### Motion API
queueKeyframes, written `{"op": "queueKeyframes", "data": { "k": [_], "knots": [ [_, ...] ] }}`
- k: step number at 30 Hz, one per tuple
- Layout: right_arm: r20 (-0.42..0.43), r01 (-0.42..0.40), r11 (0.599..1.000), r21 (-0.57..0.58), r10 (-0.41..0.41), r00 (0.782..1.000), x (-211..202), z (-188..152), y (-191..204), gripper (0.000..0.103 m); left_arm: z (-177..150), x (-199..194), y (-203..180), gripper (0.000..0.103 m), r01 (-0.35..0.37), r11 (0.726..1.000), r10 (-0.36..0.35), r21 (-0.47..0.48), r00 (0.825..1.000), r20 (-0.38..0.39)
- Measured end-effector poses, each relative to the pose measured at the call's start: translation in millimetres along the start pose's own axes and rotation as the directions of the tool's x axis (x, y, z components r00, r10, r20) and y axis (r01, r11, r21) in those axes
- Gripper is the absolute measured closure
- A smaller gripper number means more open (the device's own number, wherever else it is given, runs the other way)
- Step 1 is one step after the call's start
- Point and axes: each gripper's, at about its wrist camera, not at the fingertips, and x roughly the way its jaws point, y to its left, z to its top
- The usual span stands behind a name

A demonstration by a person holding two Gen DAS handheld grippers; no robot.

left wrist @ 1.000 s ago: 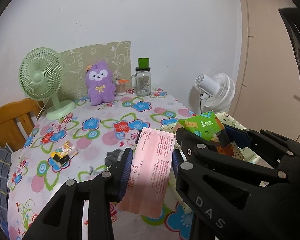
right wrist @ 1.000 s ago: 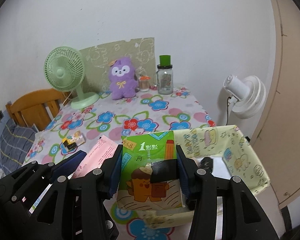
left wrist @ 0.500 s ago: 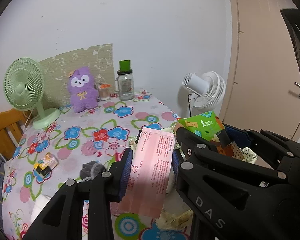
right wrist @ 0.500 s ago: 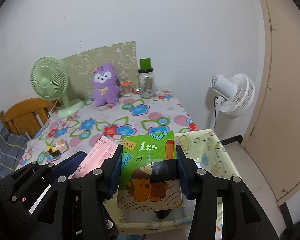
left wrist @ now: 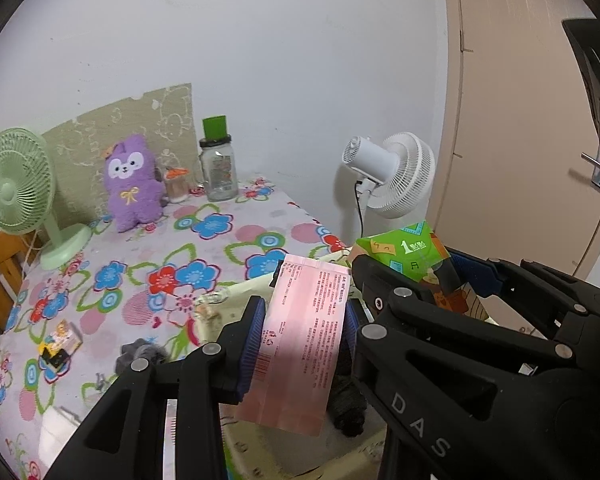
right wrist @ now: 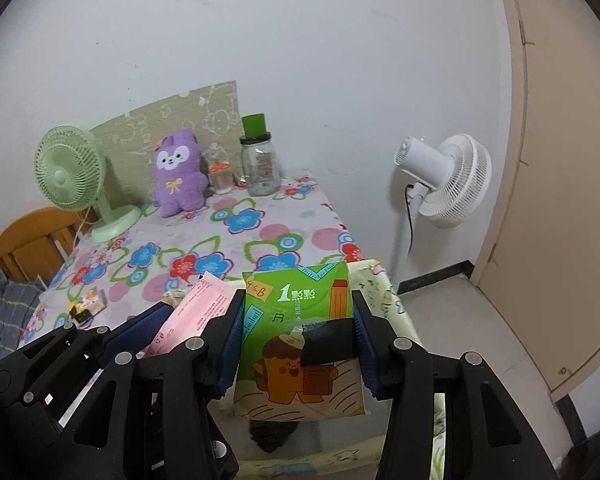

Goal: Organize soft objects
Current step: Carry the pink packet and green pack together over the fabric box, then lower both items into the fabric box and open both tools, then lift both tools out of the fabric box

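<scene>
My left gripper (left wrist: 303, 314) is shut on a flat pink packet (left wrist: 306, 344), held upright. Just to its right, my right gripper (right wrist: 298, 320) is shut on a green tissue pack (right wrist: 296, 300) with a cartoon figure; the pack also shows in the left wrist view (left wrist: 404, 252). Both packs hang over a pale yellow fabric bin (left wrist: 216, 308) at the table's right edge, its rim also seen from the right wrist (right wrist: 380, 292). A dark sock (left wrist: 346, 400) lies inside the bin. A purple plush toy (left wrist: 132, 184) sits at the back of the table.
On the flowered tablecloth (left wrist: 204, 248) lie a grey sock (left wrist: 140, 354) and a small toy pack (left wrist: 60, 344). A green fan (left wrist: 16, 192), a jar (left wrist: 218, 172) and a small bottle (left wrist: 176, 184) stand at the back. A white fan (left wrist: 388, 176) stands on the floor beside a door (left wrist: 520, 120).
Both grippers have carried their packs to the right, from above the tablecloth to above the fabric bin. The grips on the pink packet and green pack are unchanged.
</scene>
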Motion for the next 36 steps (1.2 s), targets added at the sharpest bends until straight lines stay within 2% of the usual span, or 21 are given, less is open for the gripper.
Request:
{"op": "queueKeyframes", "data": {
  "k": [4, 7, 8, 9, 10, 11, 14, 20, 36],
  "knots": [
    [-0.021, 0.0, 1.0, 0.017, 0.0, 1.0, 10.1, -1.0, -9.0, 0.05, -0.2, 11.0, -4.8, 0.06, 0.016, 1.0, -0.016, 0.002, 1.0, -0.021],
    [-0.036, 0.006, 1.0, 0.018, -0.006, 0.999, 15.8, -2.3, -12.1, 0.049, -1.2, 18.0, -5.7, 0.048, 0.017, 1.0, -0.017, -0.002, 0.999, -0.039],
    [-0.037, 0.017, 1.0, 0.014, -0.016, 0.999, 16.9, -3.0, -13.0, 0.046, -2.0, 19.7, -5.9, 0.039, 0.016, 1.0, -0.016, -0.002, 0.999, -0.044],
    [-0.042, 0.02, 1.0, 0.009, -0.02, 0.999, 18.6, -3.6, -13.0, 0.043, -3.0, 21.0, -6.3, 0.034, 0.022, 1.0, -0.022, -0.001, 0.999, -0.048],
    [-0.049, 0.014, 1.0, 0.011, -0.013, 0.999, 20.1, -4.2, -13.6, 0.035, -3.5, 21.2, -6.2, 0.029, 0.025, 1.0, -0.025, -0.003, 0.998, -0.05],
    [-0.052, 0.004, 1.0, 0.017, -0.003, 0.999, 20.9, -5.1, -14.1, 0.029, -3.9, 20.7, -5.9, 0.027, 0.027, 1.0, -0.027, -0.005, 0.998, -0.048],
    [-0.041, 0.008, 1.0, 0.023, -0.007, 0.999, 19.6, -6.1, -13.2, 0.02, -3.9, 19.2, -5.1, 0.022, 0.007, 1.0, -0.008, -0.005, 0.999, -0.045],
    [-0.032, 0.009, 1.0, 0.015, -0.009, 0.999, 14.2, -6.5, -6.3, 0.013, -4.9, 13.1, 1.5, 0.015, -0.02, 1.0, 0.019, -0.015, 0.999, -0.041],
    [0.015, -0.012, 0.999, -0.031, 0.012, 1.0, -19.8, -9.8, 34.8, 0.01, -14.0, -29.8, 30.0, 0.011, -0.07, 0.997, 0.07, -0.032, 0.998, 0.002]
  ]
}}
